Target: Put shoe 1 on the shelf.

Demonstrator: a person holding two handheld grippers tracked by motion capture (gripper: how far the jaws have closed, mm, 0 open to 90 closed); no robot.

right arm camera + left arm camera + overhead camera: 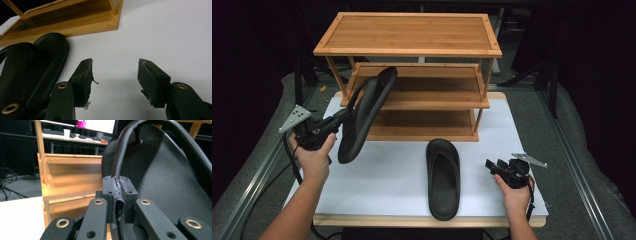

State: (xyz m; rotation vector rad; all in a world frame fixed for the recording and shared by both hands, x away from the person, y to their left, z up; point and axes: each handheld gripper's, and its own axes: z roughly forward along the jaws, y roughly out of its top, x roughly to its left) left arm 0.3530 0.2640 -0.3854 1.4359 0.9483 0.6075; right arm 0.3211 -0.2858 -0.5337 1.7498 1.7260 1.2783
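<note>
I judged it about half done: my left hand-held gripper (343, 116) pinched one black slipper (365, 112) aloft before the rack (409, 50) — the second slipper (443, 177) lay on the counter (392, 180) before it, beside my wide-open right hand-held gripper (494, 165).

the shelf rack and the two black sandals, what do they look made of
Shelf rack: looks like bamboo or light wood, smooth finish, with fine lengthwise grain and slim posts.
Held sandal and sandal on the table: probably moulded rubber or foam, matte black with a faint pebbled texture; exact material unclear.
</note>
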